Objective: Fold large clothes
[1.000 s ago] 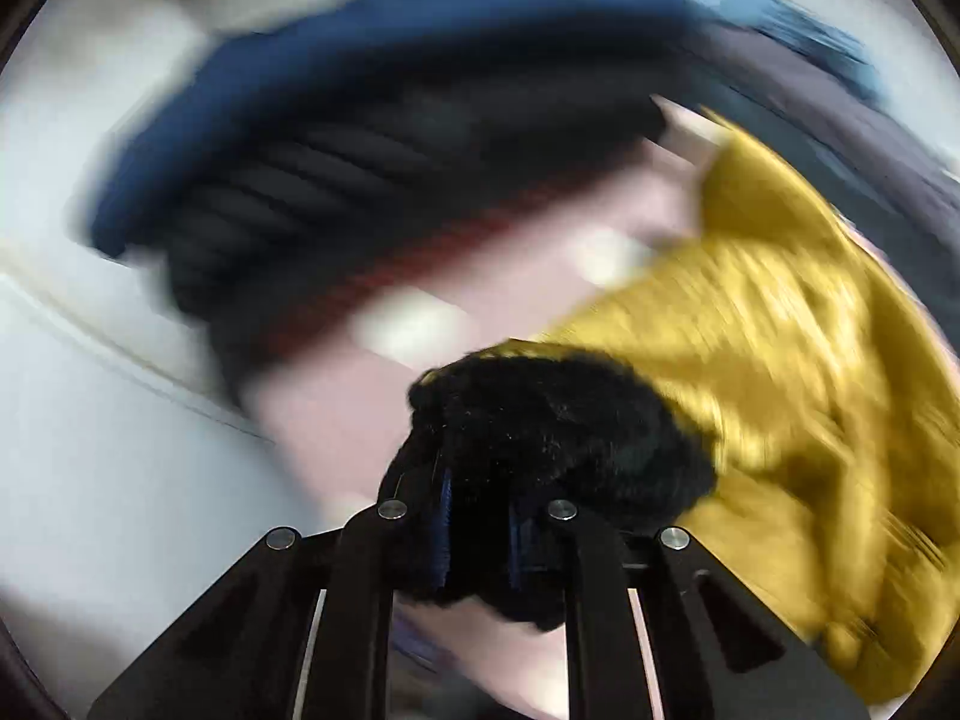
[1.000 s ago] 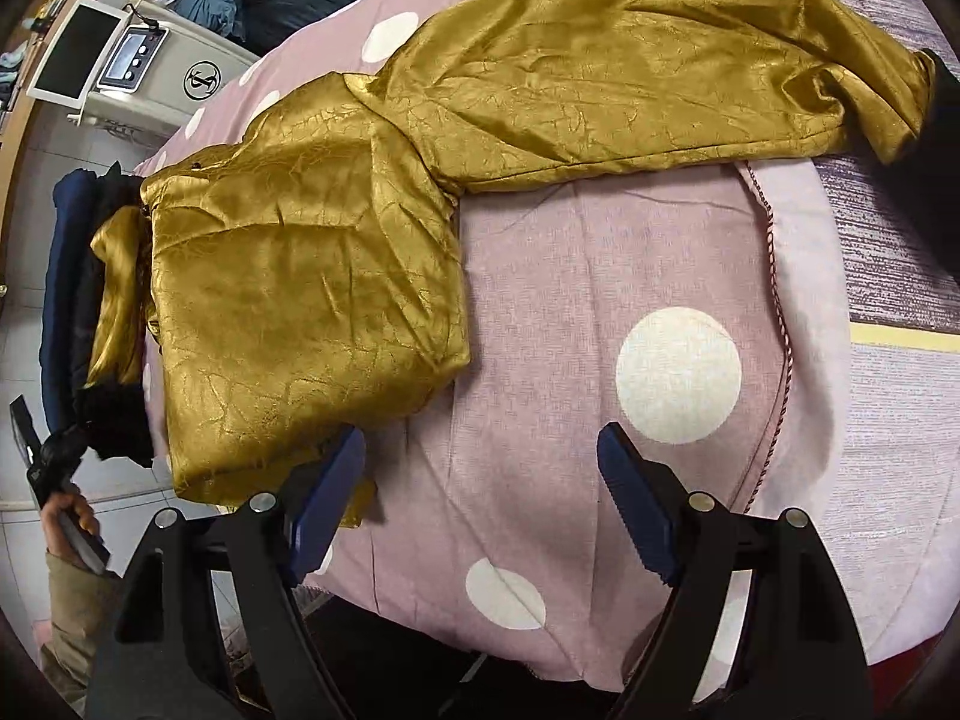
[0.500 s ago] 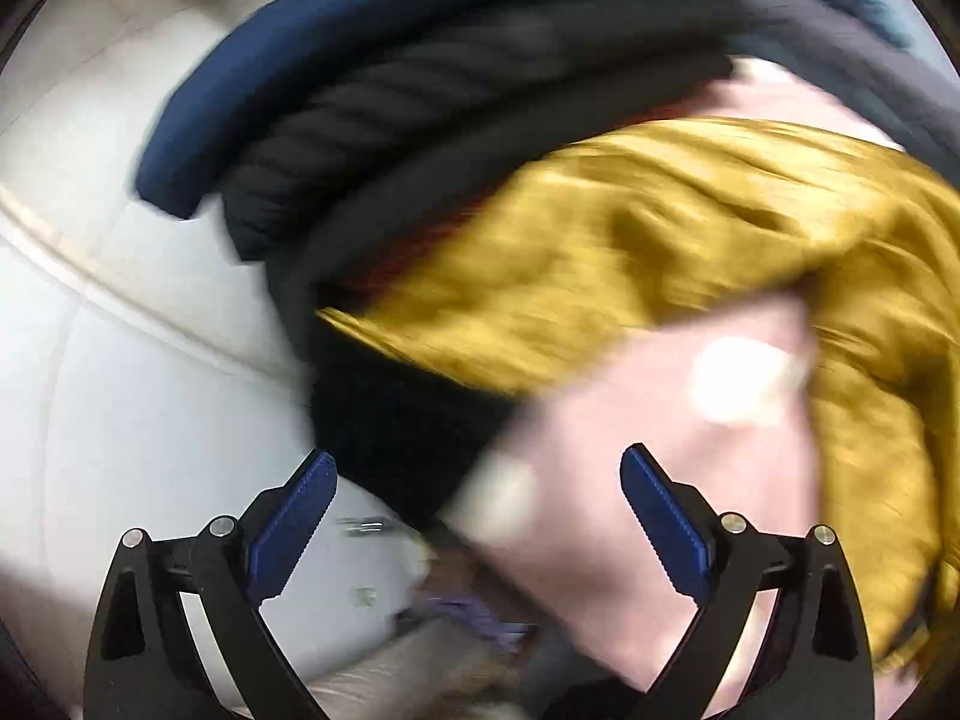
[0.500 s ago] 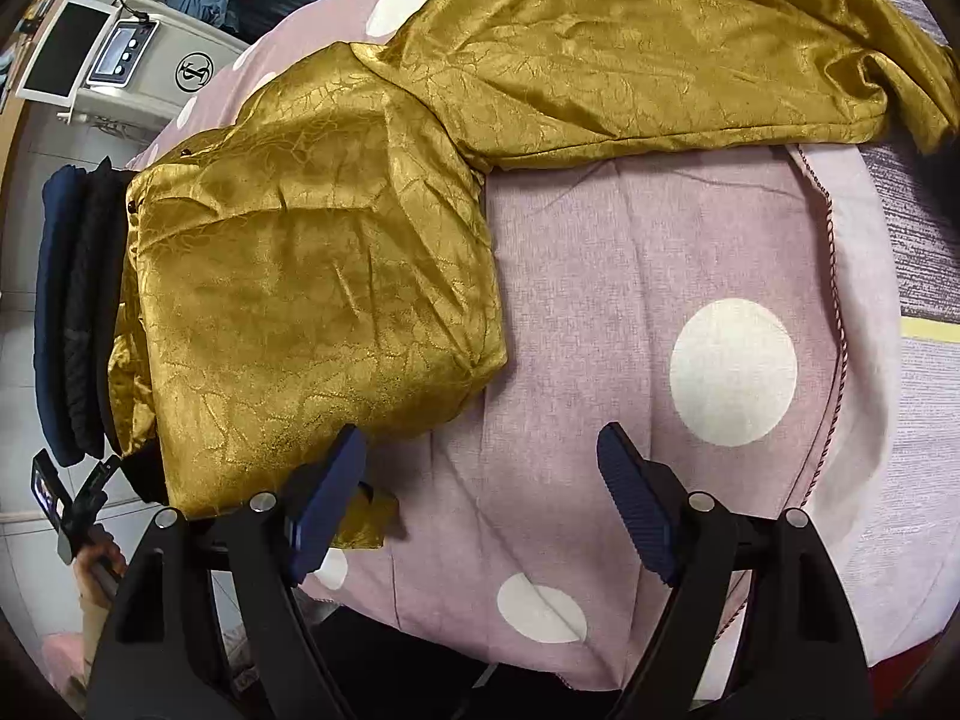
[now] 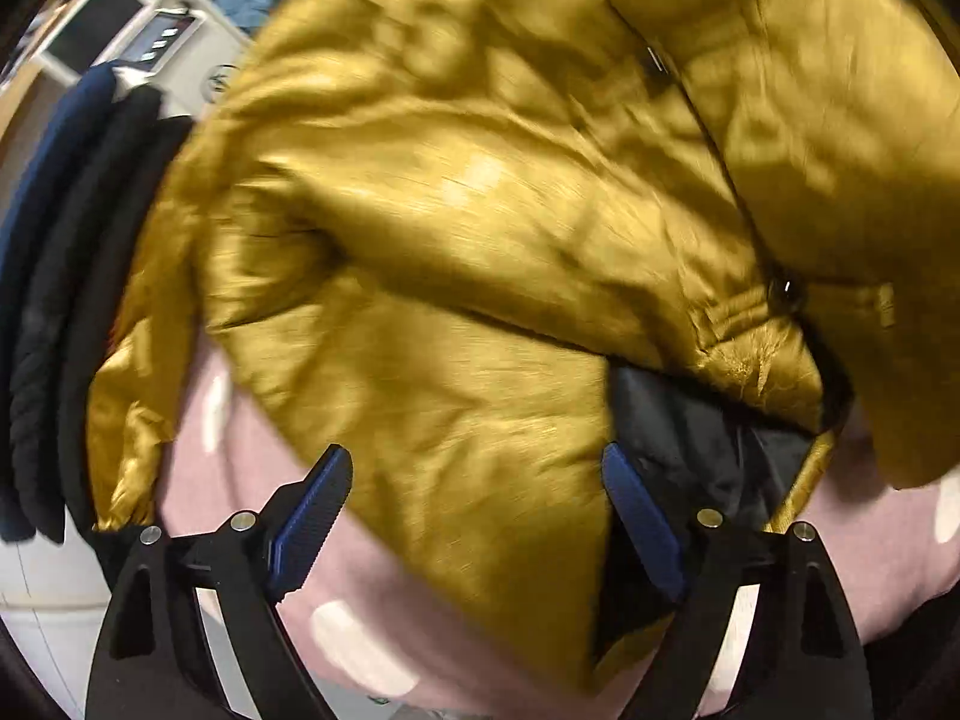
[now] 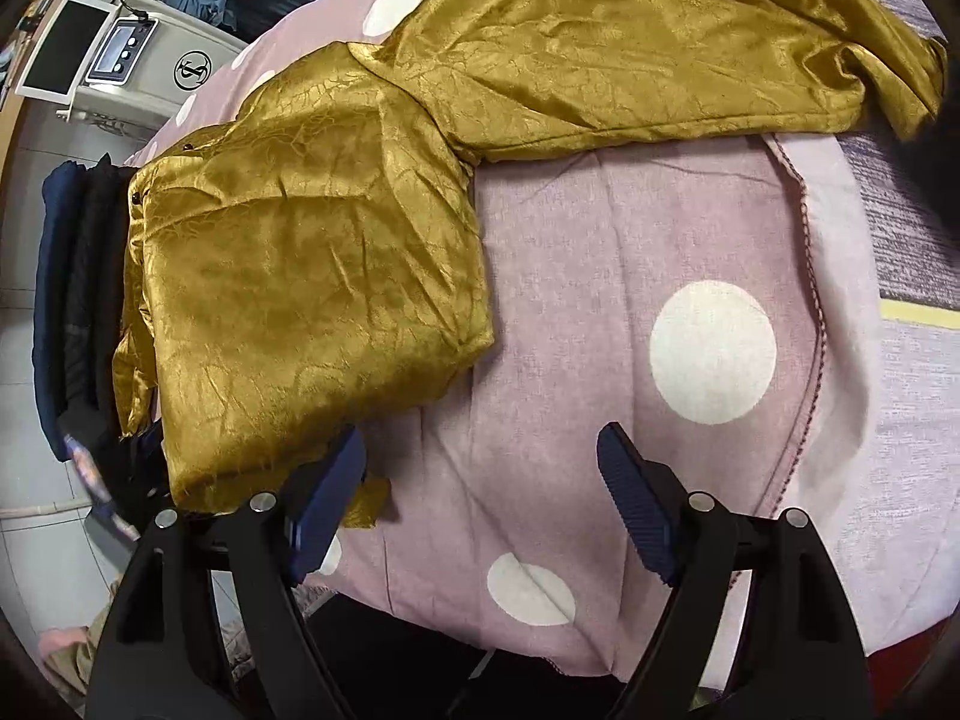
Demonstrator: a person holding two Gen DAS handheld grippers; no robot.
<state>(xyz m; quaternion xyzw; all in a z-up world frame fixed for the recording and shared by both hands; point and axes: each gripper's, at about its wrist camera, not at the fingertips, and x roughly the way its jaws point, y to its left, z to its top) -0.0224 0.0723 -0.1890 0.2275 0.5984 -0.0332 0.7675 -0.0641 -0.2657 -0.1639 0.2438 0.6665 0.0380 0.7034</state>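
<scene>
Garment: a mustard-gold jacket (image 6: 312, 276) lay on a bed (image 6: 630, 324) spread with a pink cover with white dots; its body sat partly doubled over at the bed's left edge
Sleeve: one long sleeve (image 6: 660, 48) stretched flat away from the body across the top of the right wrist view, not yet brought in
Lining: in the left wrist view a patch of black lining (image 5: 690, 420) showed under a turned gold edge; that view was blurred, so finer detail could not be made out
Left hand-held gripper: the left hand-held gripper (image 5: 474, 516) was spread wide over the gold cloth near the hem, its blue pads apart and nothing caught between them
Right hand-held gripper: the right hand-held gripper (image 6: 480, 498) was also wide apart and empty, above bare pink cover just beside the jacket's lower corner
Step in hand: judged to be between folds, with the body partly folded and both tools free to reach for a new hold
Next move: likely calls for taking the outstretched sleeve near its cuff and laying it over the body; the slick cloth looked apt to slide, so a firm pinch on a seam or edge would help
Neighbouring stack: dark blue and black folded clothes (image 6: 66, 276) sat in a pile touching the jacket's left side
Containers: none was visible; the white machine (image 6: 138, 66) with a small panel beyond the bed showed no contents
</scene>
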